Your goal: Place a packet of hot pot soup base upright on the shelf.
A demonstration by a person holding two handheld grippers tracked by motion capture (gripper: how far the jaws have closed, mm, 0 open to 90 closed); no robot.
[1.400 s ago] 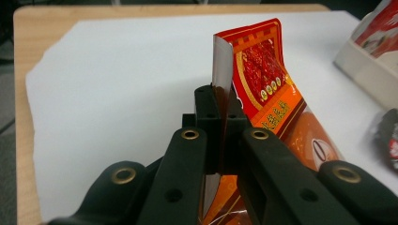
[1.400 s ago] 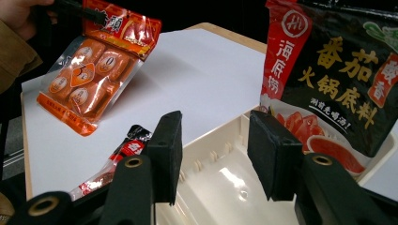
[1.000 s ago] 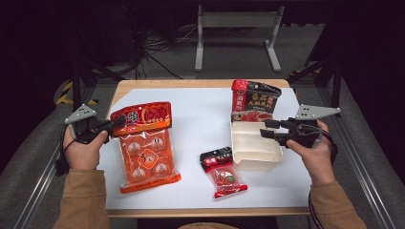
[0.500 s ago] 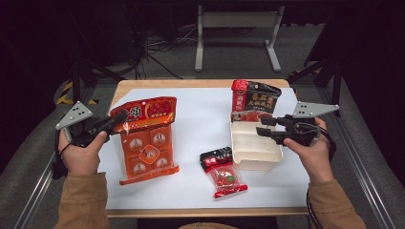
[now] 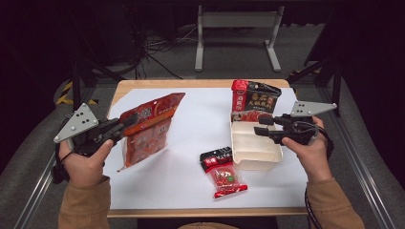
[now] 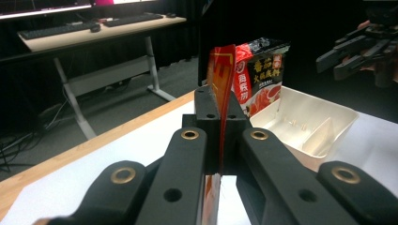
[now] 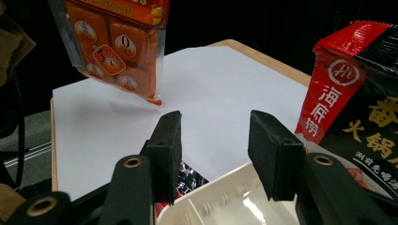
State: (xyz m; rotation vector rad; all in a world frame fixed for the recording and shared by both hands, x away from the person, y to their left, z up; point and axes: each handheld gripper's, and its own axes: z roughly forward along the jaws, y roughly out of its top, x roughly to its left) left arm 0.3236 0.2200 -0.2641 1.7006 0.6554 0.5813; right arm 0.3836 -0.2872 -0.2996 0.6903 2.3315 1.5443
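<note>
My left gripper (image 5: 126,125) is shut on the top edge of an orange snack bag (image 5: 148,129), which hangs tilted above the left side of the table. In the left gripper view the bag's thin edge (image 6: 224,79) runs between the closed jaws (image 6: 220,117). My right gripper (image 5: 260,125) hovers open over the near end of a white divided tray (image 5: 239,143), with nothing between its pads (image 7: 214,150). The orange bag (image 7: 117,47) hangs in the air beyond it. A red and black hotpot bag (image 5: 253,100) stands behind the tray.
A small red and black packet (image 5: 222,171) lies flat on the white sheet (image 5: 191,119), left of the tray. The wooden table edge (image 5: 191,83) borders the sheet. A metal stand (image 5: 236,28) is on the floor beyond.
The left gripper has lifted the orange bag off the table and carried it up and slightly right. It now hangs instead of lying flat. The right gripper has stayed put.
</note>
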